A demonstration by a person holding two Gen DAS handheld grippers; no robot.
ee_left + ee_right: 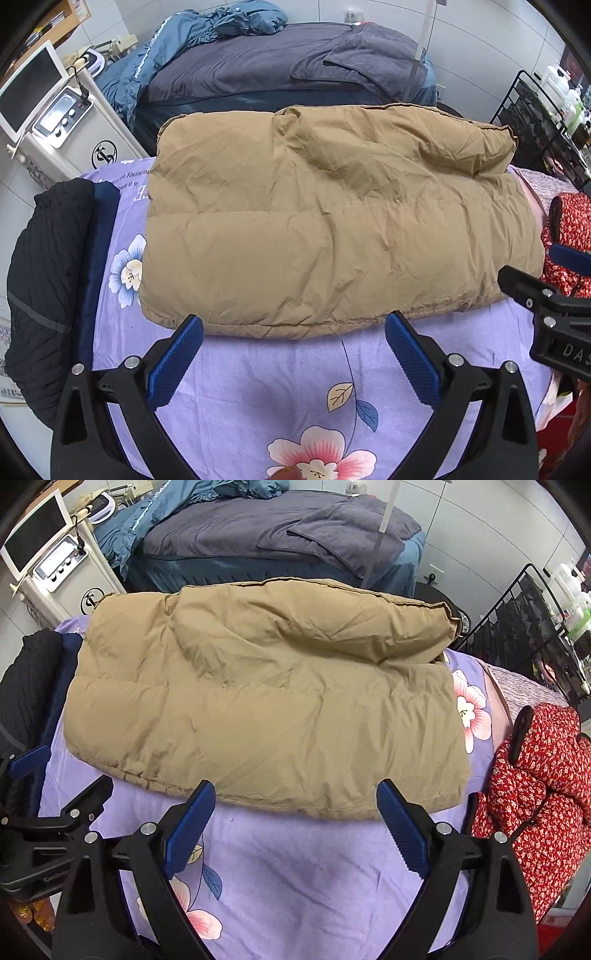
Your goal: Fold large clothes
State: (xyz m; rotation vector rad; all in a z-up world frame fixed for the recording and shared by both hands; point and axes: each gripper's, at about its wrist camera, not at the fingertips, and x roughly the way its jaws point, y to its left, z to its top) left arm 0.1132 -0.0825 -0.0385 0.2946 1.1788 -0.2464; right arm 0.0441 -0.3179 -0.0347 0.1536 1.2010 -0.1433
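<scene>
A: So where does the jacket [332,221] lie?

B: Across the middle of both views, on the purple sheet [258,387], folded into a thick pad. Its long axis runs left to right across the frame, near hem just ahead of both sets of fingers.

A: Which gripper is nearer?

B: Hard to split. The left gripper [293,354] faces the hem's left-to-middle stretch; the right gripper [295,823] faces the middle-to-right stretch, close to the lower right corner. Neither touches cloth.

A: Jaws?

B: Both spread wide, holding nothing.

A: Next move?

B: I'd judge a fold across the long axis, one end over the other.
</scene>
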